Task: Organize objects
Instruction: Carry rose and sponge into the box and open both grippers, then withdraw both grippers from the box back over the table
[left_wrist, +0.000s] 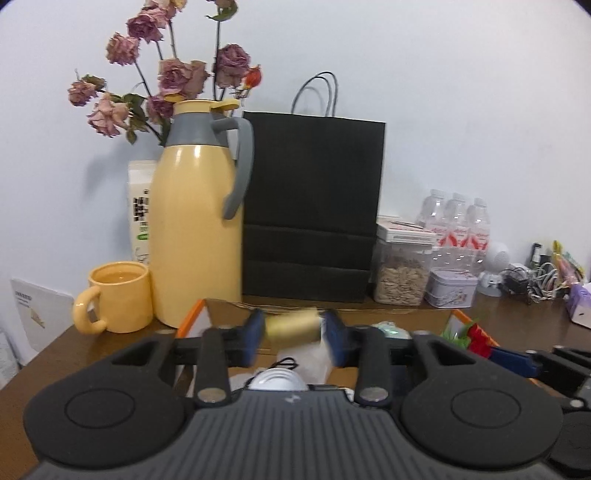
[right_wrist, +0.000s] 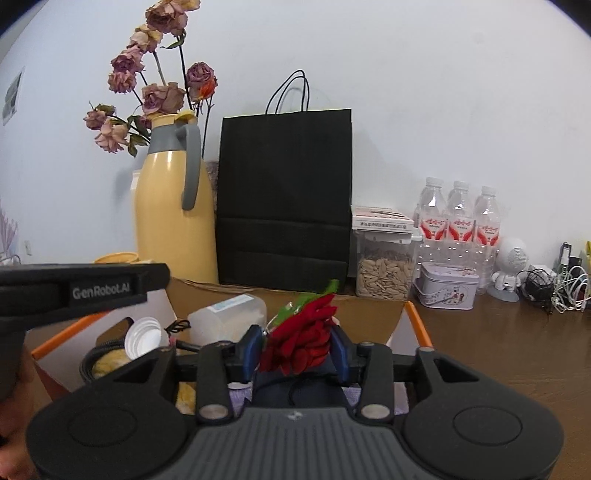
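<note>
The left gripper is clamped on a small yellowish cylinder, blurred so I cannot say what it is, held crosswise between the blue pads above the open cardboard box with orange-edged flaps. The right gripper is closed around a red artificial rose, its green stem and leaf poking up past the fingers, also over the box.

Inside the box, in the right wrist view, lie a translucent plastic container, a white cap, a black cable and something yellow and soft at the left; the left wrist view shows a white rounded object directly under the cylinder.

My judgement is that both items are being sorted into or out of the box, which one I cannot tell. Either way, keep each gripper level and move one at a time, since the left gripper's body sits close beside the right. The cylinder is held by its ends, so it may roll or pivot; lower it until it rests before opening. The rose is soft, so ease the squeeze gently and clear the yellow flask and mug standing just beyond the box on the table
</note>
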